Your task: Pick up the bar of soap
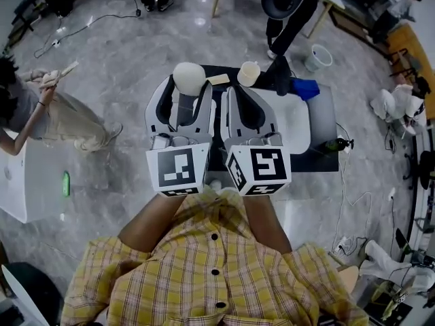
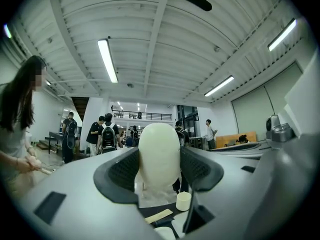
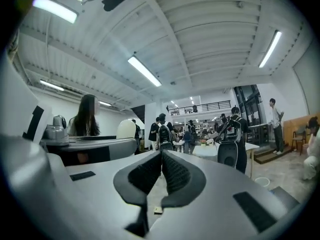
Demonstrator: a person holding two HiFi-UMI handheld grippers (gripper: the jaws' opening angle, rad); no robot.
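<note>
The bar of soap [image 1: 188, 78] is a smooth cream oval. It is held up in the air between the dark pads of my left gripper [image 1: 189, 88], which is shut on it. In the left gripper view the soap [image 2: 159, 156] stands on end and fills the gap between the jaws of the left gripper [image 2: 159, 176]. My right gripper [image 1: 233, 95] is raised right beside the left one, its jaws pressed together with nothing between them. In the right gripper view the right gripper [image 3: 161, 159] points out into the room, and the soap [image 3: 126, 129] shows at the left.
Below the grippers is a dark table [image 1: 326, 161] with a white tray [image 1: 299, 124], a cream cup [image 1: 249, 73], a flat pale strip [image 1: 218, 79] and a blue object [image 1: 306, 88]. One person [image 1: 41, 114] stands at the left, another [image 1: 289, 12] beyond the table. A bucket [image 1: 317, 58] is on the floor.
</note>
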